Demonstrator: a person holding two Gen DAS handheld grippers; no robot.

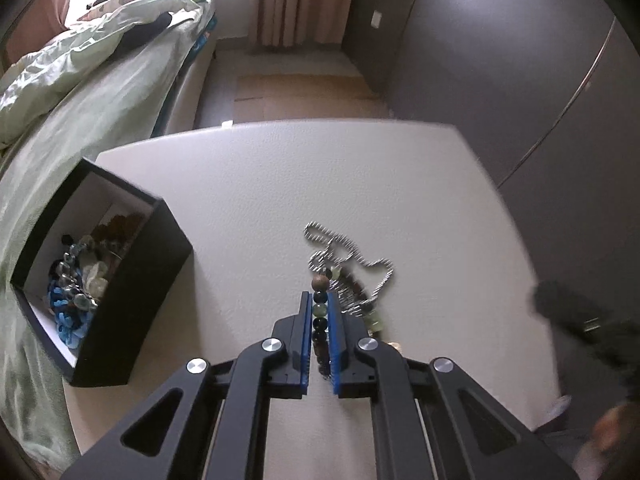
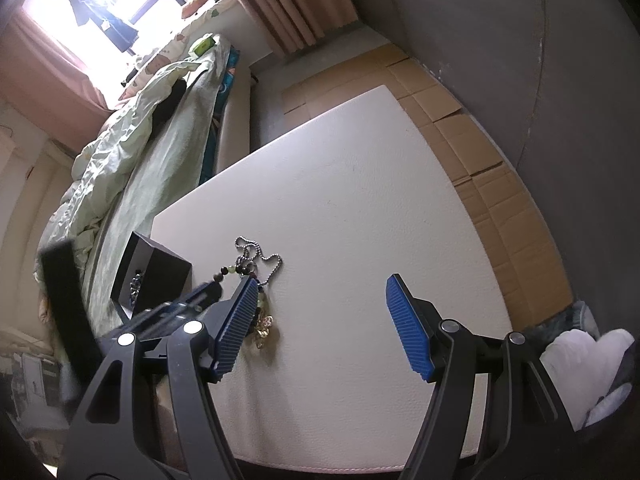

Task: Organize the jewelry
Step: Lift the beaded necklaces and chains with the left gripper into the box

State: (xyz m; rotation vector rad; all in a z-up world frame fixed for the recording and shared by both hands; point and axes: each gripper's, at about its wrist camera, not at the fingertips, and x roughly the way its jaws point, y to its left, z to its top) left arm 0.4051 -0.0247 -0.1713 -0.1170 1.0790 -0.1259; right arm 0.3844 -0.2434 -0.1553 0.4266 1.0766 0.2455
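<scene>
My left gripper (image 1: 320,300) is shut on a beaded bracelet (image 1: 320,312) of brown, dark and green beads, just above the white table (image 1: 360,184). The rest of the bracelet trails right over a silver ball chain (image 1: 348,248) lying on the table. A black box (image 1: 116,300) with several pieces of jewelry inside sits at the table's left edge. My right gripper (image 2: 322,320) is open and empty over the table, to the right of the bracelet (image 2: 240,270) and chain (image 2: 260,256). The box (image 2: 160,276) and the blurred left gripper (image 2: 216,290) show at its left.
A bed with a pale green duvet (image 1: 80,80) runs along the table's left side. Flattened cardboard (image 2: 480,160) covers the floor beyond the table. A dark wall (image 1: 520,60) stands on the right. A white cushion (image 2: 592,360) lies at the lower right.
</scene>
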